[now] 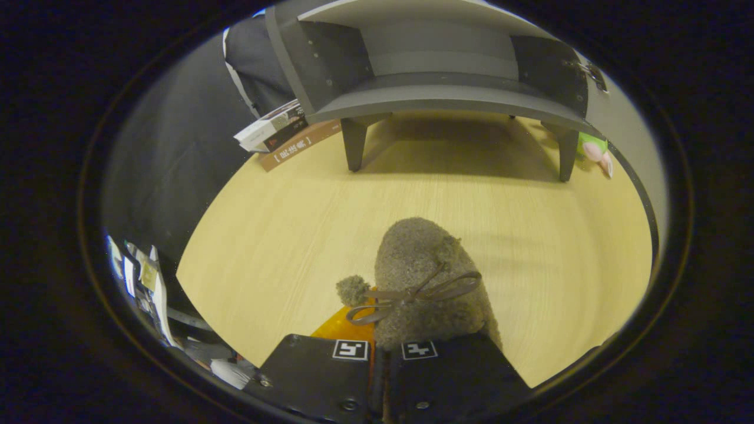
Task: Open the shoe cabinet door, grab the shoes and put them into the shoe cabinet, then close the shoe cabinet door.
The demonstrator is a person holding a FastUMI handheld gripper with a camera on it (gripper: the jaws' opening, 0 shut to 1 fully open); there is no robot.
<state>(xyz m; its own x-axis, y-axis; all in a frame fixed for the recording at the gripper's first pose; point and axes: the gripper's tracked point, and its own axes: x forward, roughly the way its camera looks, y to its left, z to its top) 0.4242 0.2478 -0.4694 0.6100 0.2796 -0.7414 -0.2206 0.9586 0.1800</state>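
gripping fuzzy shoe (pixel 421 277) between near-closed gripper (pixel 386 347) fingers over wooden table (pixel 283 235), open shoe cabinet (pixel 436 88) sitting beyond with clear run ahead, books (pixel 277 132) lying by its left leg, plush toy (pixel 595 150) half hiding behind right leg

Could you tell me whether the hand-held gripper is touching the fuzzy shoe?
Touching. In the gripper view, the hand-held gripper has its fingers nearly closed on the rear of the fuzzy shoe, which is carried ahead of them above the wooden table.
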